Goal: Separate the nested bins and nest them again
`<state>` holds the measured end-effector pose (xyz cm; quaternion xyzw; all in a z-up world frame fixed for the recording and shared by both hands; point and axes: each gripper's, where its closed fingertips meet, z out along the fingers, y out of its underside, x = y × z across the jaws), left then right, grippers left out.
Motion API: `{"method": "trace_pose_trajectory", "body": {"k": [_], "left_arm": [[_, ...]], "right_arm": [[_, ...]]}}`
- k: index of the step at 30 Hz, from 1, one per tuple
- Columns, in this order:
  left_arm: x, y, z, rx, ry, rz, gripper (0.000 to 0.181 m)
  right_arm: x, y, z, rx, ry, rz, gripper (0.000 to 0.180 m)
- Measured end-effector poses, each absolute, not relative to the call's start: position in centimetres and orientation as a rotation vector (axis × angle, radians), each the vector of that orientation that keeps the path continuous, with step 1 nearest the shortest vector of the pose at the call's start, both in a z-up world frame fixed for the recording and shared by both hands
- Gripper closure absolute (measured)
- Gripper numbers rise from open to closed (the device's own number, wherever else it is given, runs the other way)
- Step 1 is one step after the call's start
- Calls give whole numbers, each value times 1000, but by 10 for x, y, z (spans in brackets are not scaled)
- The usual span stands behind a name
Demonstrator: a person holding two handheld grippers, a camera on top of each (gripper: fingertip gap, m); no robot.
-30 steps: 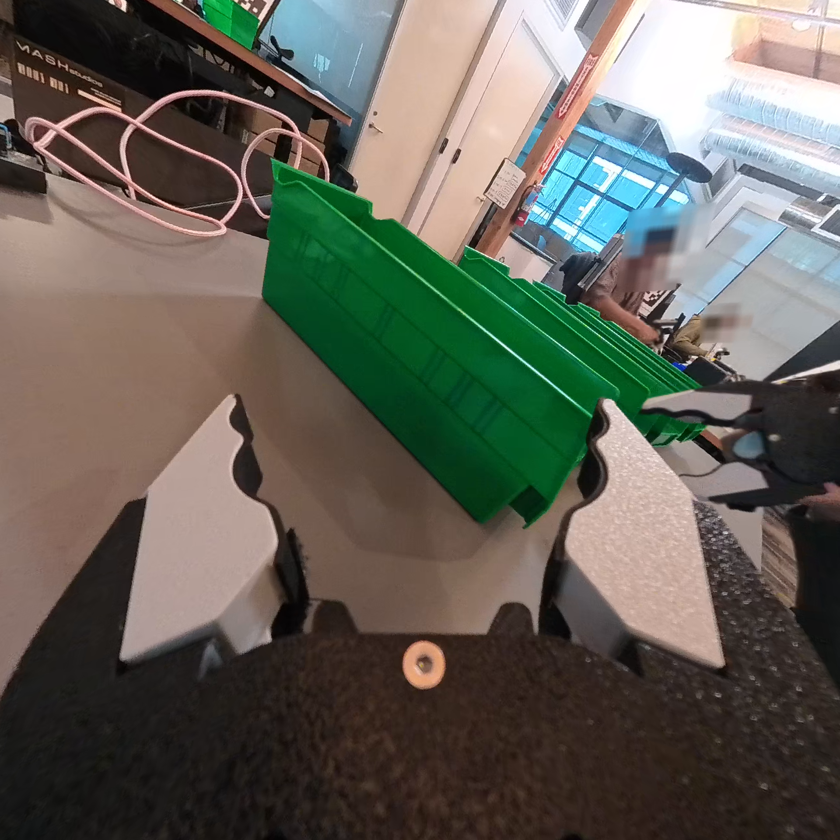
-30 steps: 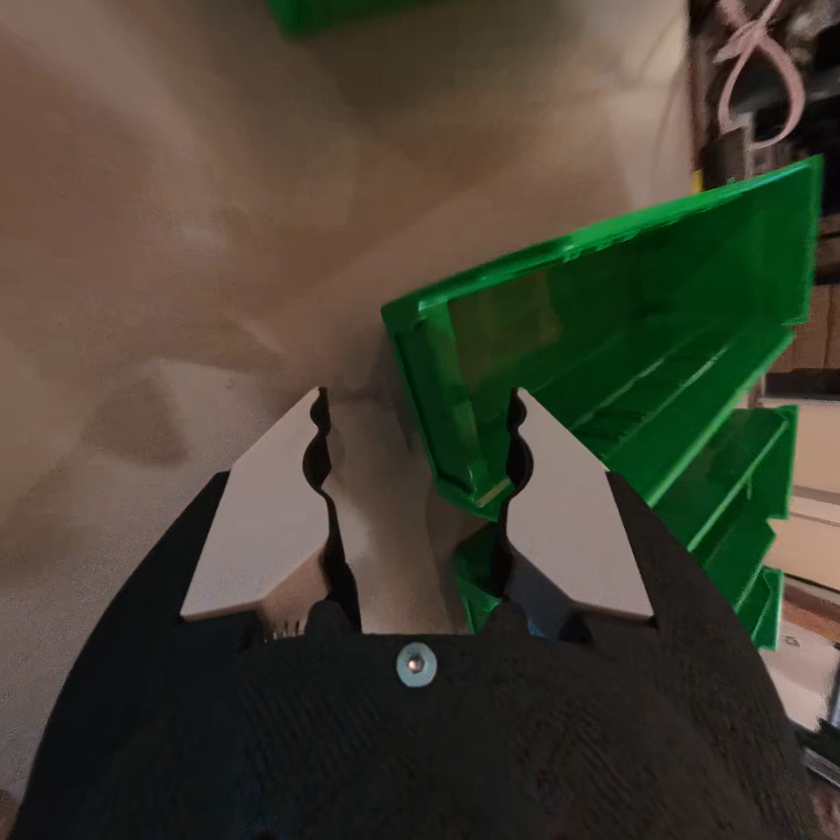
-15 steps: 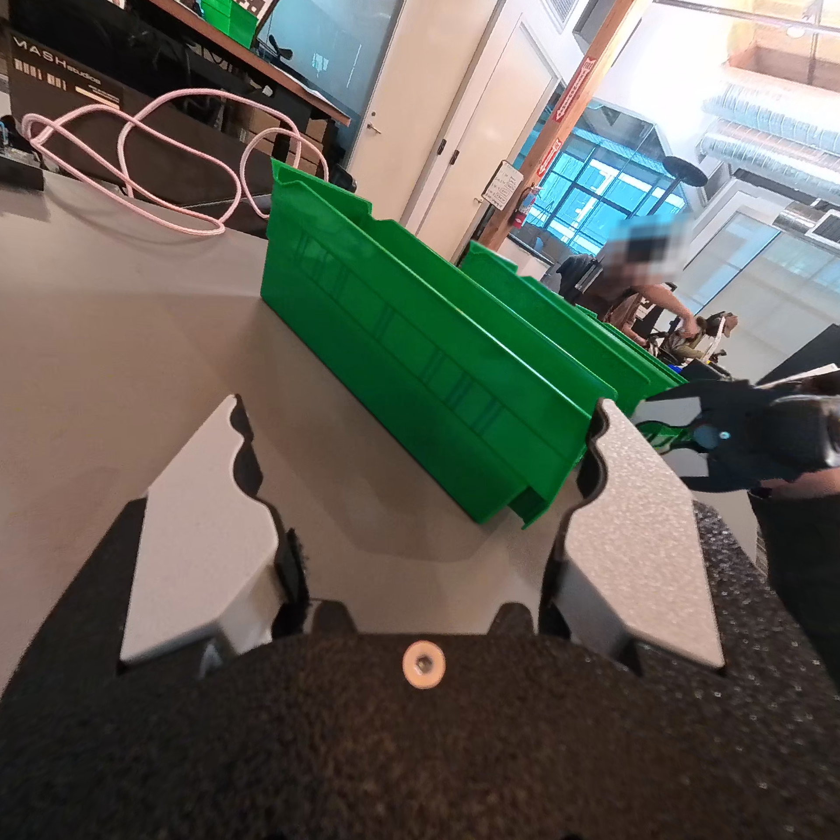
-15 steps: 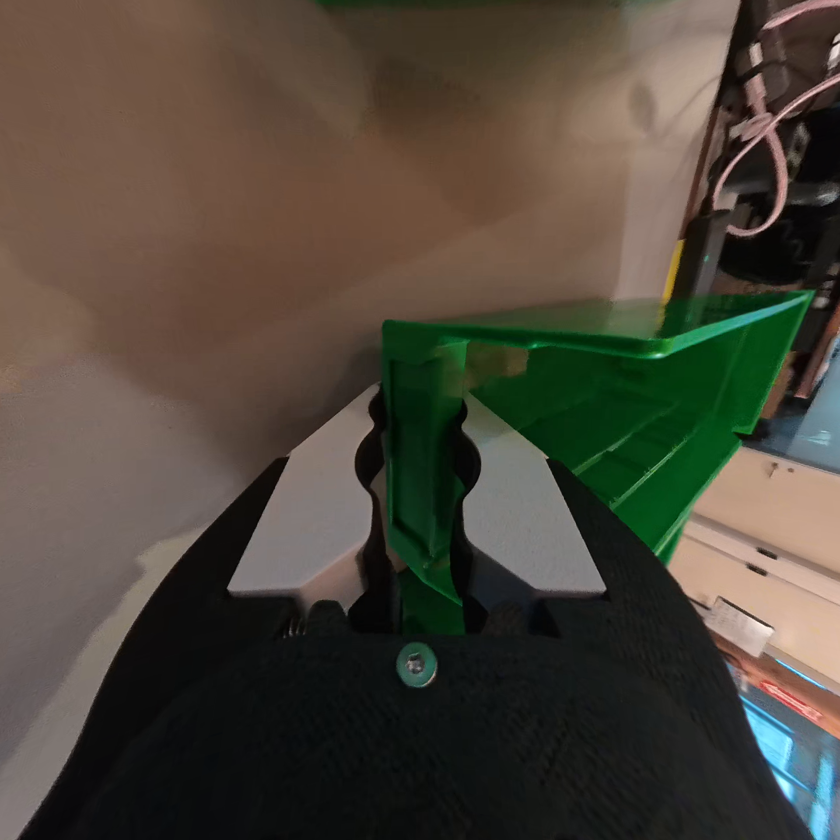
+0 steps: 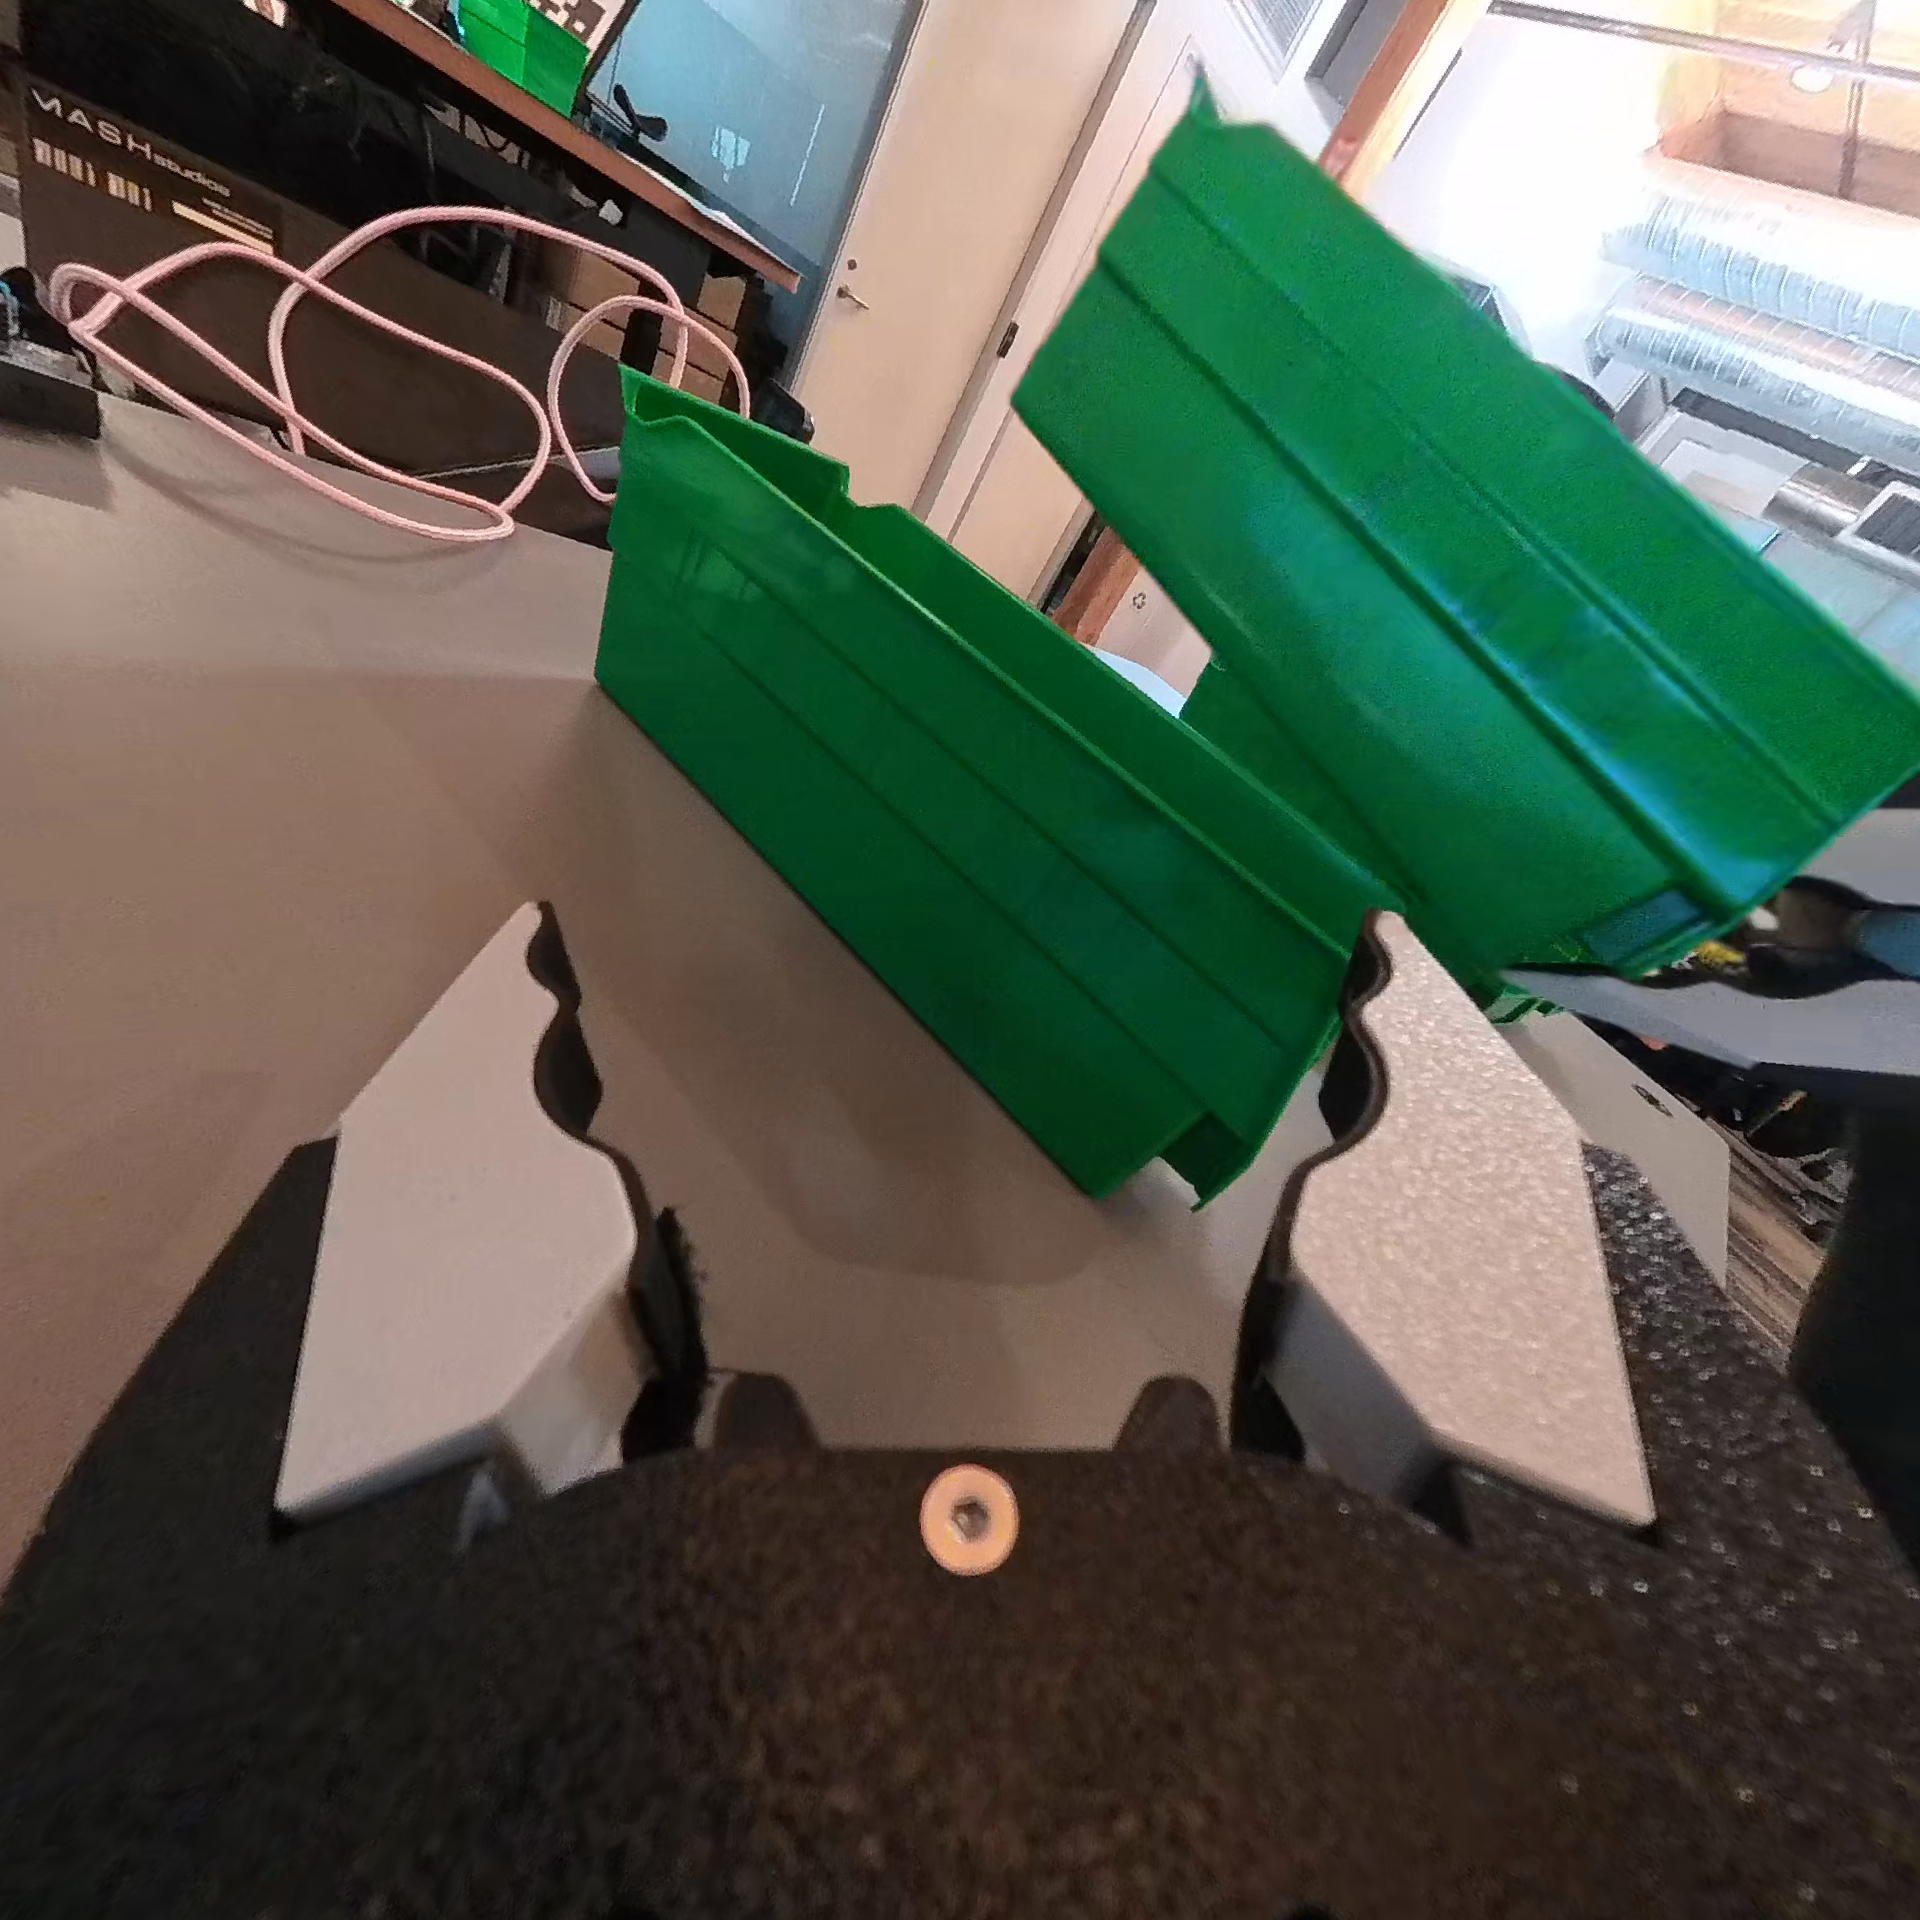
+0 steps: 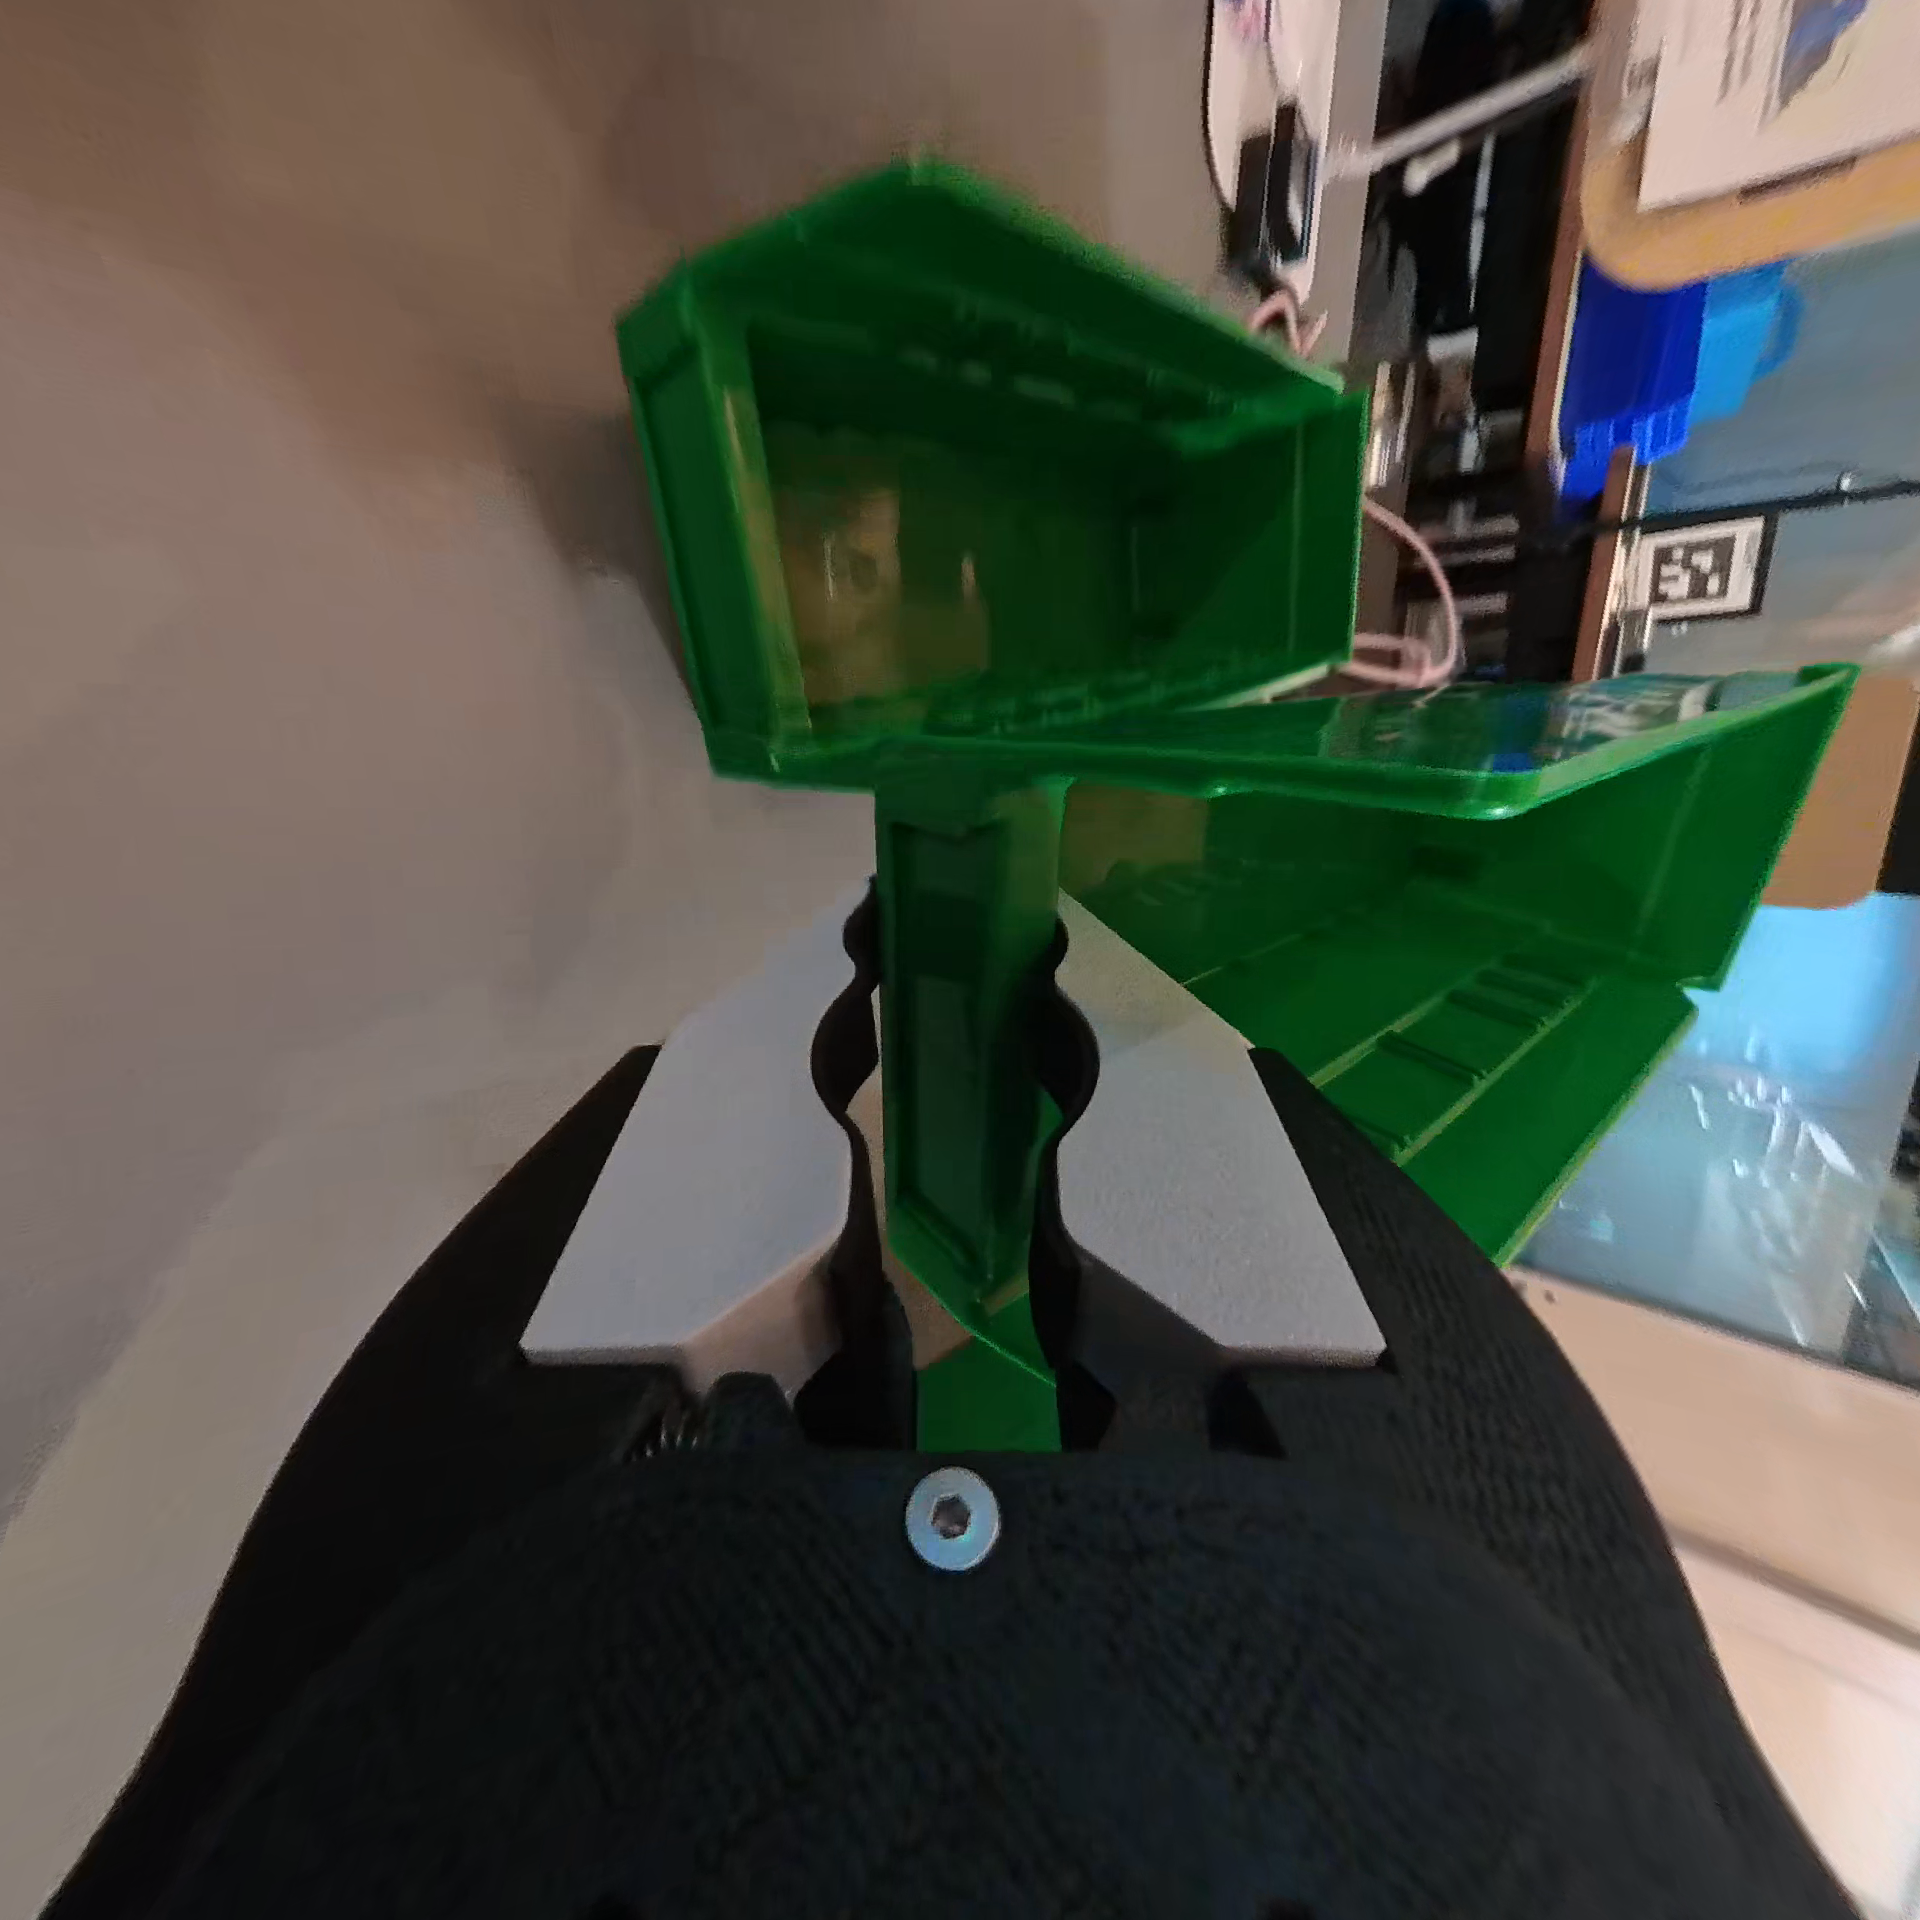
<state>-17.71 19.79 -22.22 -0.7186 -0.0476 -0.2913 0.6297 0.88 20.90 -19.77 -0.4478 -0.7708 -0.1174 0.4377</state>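
Observation:
A long green bin (image 5: 935, 831) stands on the grey table (image 5: 260, 779), just ahead of my left gripper (image 5: 956, 935), which is open and empty; its right fingertip is close to the bin's near corner. A second green bin (image 5: 1455, 571) hangs tilted in the air to the right of it, with more green showing under it. In the right wrist view my right gripper (image 6: 961, 914) is shut on the end wall of this lifted bin (image 6: 1455, 883). The bin that stands on the table (image 6: 987, 499) shows beyond it, open side toward the camera.
A pink cable (image 5: 312, 343) loops at the table's far edge beside a small black box (image 5: 42, 384). A desk with more green bins (image 5: 520, 42) stands behind. Blue bins (image 6: 1662, 353) and a square marker tag (image 6: 1694, 571) sit on shelving past the table.
My right gripper shut on the end wall of a green bin and raised it off the table, tilted. My left gripper stayed open and in place.

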Motion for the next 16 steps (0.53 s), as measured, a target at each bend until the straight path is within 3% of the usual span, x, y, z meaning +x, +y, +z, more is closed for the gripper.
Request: {"method": "trace_pose_trajectory", "body": {"k": [16], "left_arm": [[-178,198,-222,-1642,-111,-673,39]], "right_arm": [[-65,176,-184,-1041,-1962,-160,153]]}}
